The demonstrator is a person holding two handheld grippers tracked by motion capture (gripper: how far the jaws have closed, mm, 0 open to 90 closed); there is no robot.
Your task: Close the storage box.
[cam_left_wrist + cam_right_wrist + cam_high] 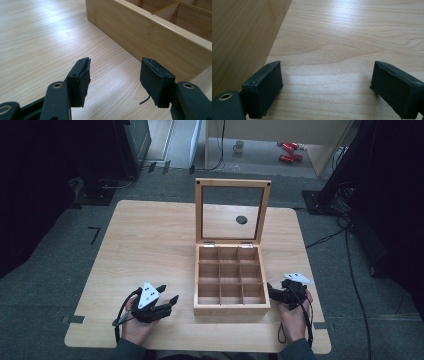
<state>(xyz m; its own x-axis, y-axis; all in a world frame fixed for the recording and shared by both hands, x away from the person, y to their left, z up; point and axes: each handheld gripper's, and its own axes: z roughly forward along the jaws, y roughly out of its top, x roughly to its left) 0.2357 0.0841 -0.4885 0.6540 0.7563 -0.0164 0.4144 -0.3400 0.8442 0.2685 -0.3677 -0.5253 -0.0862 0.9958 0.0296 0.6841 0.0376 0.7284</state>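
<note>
My left gripper (167, 295) and right gripper (270, 290), both spread with nothing between, flank the wooden box (231, 309) at the table (150, 245) near edge.

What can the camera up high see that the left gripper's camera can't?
The high view alone takes in the box's glass lid standing open, the right gripper beside the box, both hands, and a mug on the floor beyond. The left gripper view alone brings its black jaw pads up close, spread apart with nothing between. Both share the wooden box with dividers and the table.
</note>
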